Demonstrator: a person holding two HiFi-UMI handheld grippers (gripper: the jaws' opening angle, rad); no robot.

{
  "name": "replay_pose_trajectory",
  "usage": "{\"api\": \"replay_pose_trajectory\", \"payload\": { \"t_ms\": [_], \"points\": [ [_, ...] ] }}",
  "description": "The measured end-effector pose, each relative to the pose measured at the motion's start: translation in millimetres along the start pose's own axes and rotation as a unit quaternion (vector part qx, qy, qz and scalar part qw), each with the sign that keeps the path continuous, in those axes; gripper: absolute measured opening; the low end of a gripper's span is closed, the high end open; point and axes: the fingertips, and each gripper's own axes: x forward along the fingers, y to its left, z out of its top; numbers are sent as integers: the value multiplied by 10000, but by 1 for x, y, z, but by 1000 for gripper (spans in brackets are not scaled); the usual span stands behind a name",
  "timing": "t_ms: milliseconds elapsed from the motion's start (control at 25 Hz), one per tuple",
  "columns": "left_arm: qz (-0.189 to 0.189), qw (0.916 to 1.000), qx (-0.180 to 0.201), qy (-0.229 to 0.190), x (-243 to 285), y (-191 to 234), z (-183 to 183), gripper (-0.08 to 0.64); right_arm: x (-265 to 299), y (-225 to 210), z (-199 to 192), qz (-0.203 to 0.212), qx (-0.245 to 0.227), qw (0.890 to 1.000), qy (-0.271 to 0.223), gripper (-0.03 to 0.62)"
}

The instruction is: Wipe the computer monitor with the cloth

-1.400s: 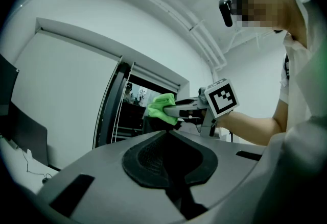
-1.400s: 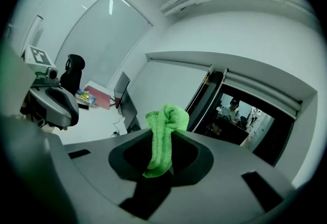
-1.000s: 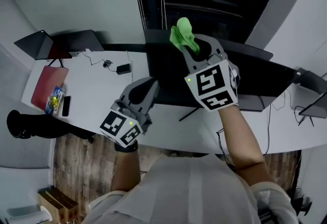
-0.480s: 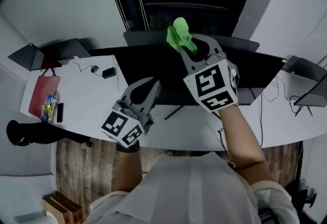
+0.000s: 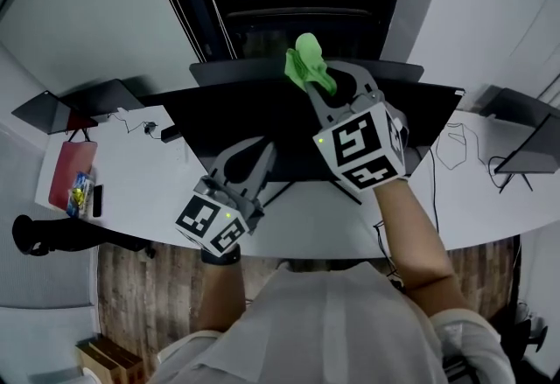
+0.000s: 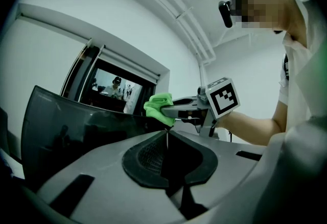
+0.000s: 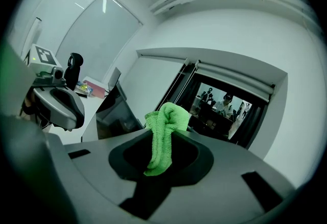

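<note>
The right tongs [image 5: 317,80] had the green cloth [image 5: 306,63] pinched up by the top of the monitor [image 5: 236,124], probably to wipe downward, while the left tongs [image 5: 265,146] sat closed and empty, parked lower out of the way.

Curved white counter [image 5: 140,185], dark computer monitor [image 5: 254,120] standing at its middle, black adapter [image 5: 171,134] just left of the monitor, red folder [image 5: 63,174], yellow packet [image 5: 77,192] and phone [image 5: 96,198] farther left, looped cable [image 5: 451,142] right of the monitor.
</note>
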Motion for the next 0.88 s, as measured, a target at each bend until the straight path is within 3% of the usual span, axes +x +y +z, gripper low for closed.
{"api": "replay_pose_trajectory", "payload": {
  "t_ms": [880],
  "points": [
    [-167, 9997, -56, 143, 109, -115, -33, 21, -99, -114, -107, -272, 226, 9992, 167, 71]
  ]
}}
